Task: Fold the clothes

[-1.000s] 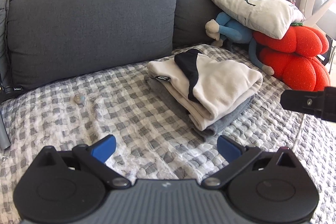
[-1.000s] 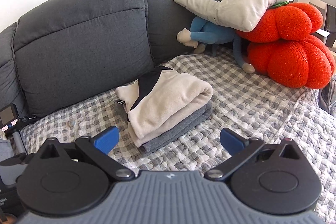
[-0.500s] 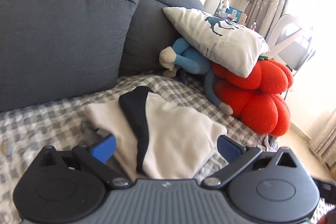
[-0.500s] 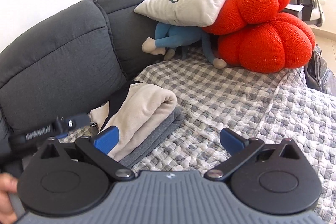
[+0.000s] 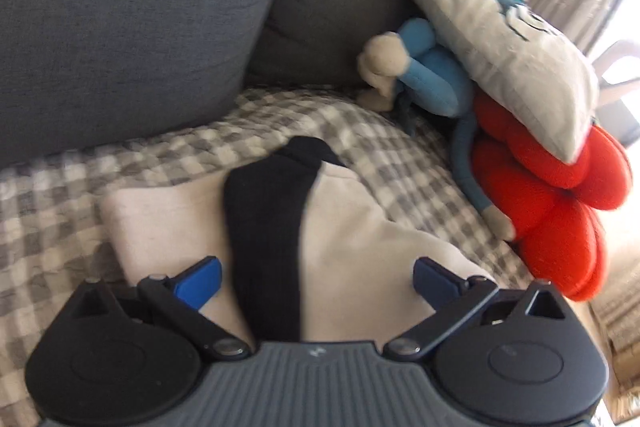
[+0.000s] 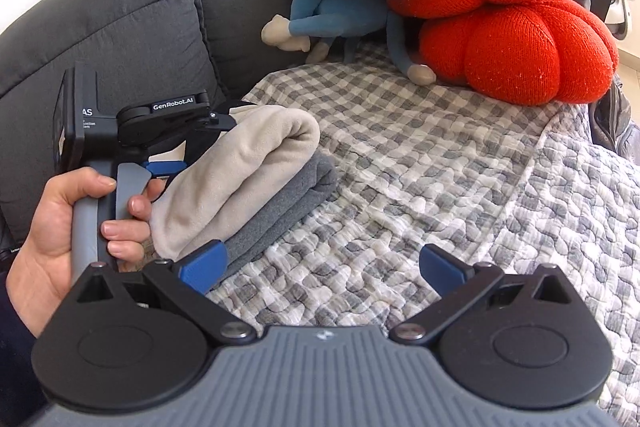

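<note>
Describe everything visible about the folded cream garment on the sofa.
The folded cream garment with a black band looks soft and fleecy, folded into a thick bundle with a rounded fold edge. It lies on top of a folded grey garment, both on the grey-and-white checked quilt. The left gripper hangs over it, jaws open, straddling the black band.

checkered sofa cover (image 6: 440, 163) carries folded clothes (image 6: 240, 179), red cushions (image 6: 516, 43).

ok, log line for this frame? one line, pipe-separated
stage: folded pile done | left claw: open, over cream garment | right claw: open, beside pile | grey garment: underneath | held: nothing
</note>
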`<state>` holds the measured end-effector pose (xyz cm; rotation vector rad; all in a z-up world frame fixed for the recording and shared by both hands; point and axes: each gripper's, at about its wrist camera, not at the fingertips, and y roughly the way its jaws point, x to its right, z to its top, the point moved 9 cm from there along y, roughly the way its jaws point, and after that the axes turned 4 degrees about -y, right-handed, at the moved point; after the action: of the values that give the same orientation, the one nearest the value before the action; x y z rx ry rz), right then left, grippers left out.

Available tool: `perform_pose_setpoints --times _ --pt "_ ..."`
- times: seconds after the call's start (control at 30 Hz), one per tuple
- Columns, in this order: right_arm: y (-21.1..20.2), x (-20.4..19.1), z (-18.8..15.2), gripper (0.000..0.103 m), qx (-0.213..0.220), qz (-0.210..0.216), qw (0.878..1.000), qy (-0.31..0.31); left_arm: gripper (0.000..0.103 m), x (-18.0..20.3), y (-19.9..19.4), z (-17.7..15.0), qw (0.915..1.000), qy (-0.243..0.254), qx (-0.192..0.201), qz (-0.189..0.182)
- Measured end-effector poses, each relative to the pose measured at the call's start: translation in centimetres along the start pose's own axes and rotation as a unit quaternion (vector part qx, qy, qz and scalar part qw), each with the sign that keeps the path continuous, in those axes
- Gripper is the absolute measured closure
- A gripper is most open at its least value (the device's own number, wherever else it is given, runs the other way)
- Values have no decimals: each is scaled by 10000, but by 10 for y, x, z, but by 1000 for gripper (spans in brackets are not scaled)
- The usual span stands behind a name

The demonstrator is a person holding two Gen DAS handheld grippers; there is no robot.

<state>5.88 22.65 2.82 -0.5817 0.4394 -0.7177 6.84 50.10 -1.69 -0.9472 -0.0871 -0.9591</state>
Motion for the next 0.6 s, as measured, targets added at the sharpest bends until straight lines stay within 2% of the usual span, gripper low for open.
perform_pose_setpoints --times 0.1,0.17,0.27,0.3,0.53,0.6 --pt "1 1 2 0 5 19 9999 130 1 -3 0 13 9998 119 90 115" --pt "3 -2 2 0 1 68 9998 166 1 -1 10 12 9978 457 -60 476" --pt "4 -8 3 0 -23 112 9999 70 1 -3 29 4 9880 1011 -360 1107" --pt "4 -10 3 0 -30 115 9999 18 1 -5 31 2 9860 1083 -383 1212" --pt "-3 -15 6 0 70 205 9997 -72 1 -28 3 8 9899 655 -400 1195" --pt "-4 -16 8 0 103 237 9997 -32 1 -34 -16 7 9927 483 -382 1036"
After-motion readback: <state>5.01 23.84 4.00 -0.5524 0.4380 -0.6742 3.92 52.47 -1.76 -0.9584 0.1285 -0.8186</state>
